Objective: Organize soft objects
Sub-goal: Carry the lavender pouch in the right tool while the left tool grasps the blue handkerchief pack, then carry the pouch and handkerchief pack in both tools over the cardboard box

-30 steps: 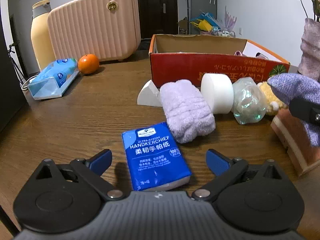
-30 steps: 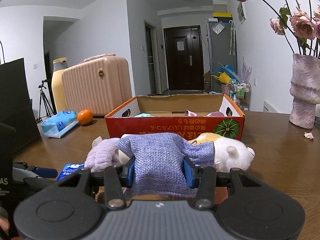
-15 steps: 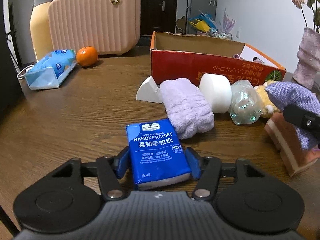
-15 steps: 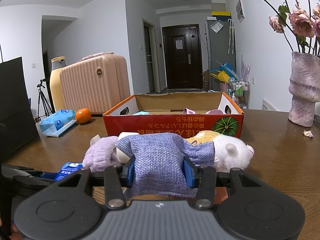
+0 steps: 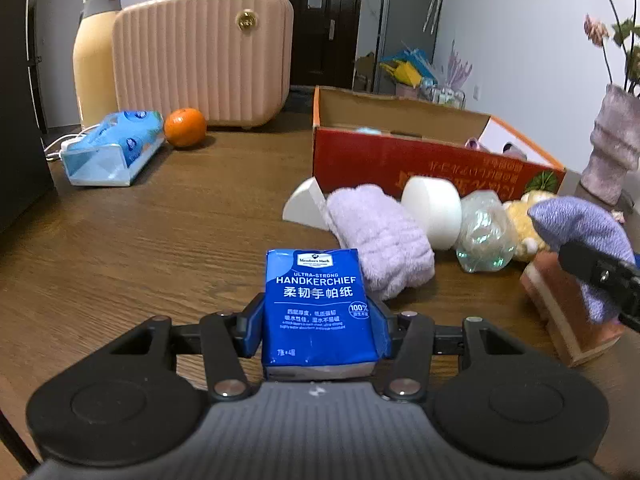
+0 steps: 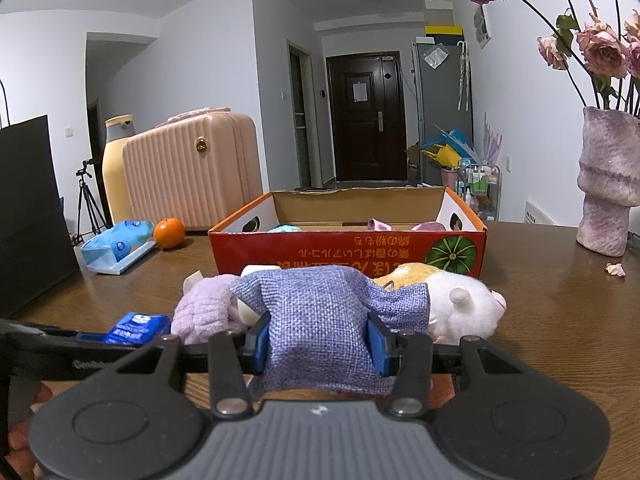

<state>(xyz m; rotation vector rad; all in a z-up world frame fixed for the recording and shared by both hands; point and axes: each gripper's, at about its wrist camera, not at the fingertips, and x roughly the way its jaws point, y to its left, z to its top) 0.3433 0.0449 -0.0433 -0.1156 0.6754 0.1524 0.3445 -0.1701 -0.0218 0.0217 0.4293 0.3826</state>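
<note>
The blue handkerchief pack [image 5: 320,312] sits between the pads of the left gripper [image 5: 320,324], whose jaws are closing against its sides just above the brown wooden table [image 5: 160,248]. The right gripper [image 6: 318,338] is clamped on a purple woven pouch [image 6: 320,320]. Beyond lie a lilac towel [image 5: 380,236], a plush toy [image 6: 460,300] and an open red cardboard box [image 6: 348,250]. Farther back stand a pink suitcase [image 5: 200,56], an orange [image 5: 185,127], a vase [image 6: 608,184] and a dark door [image 6: 362,116].
</note>
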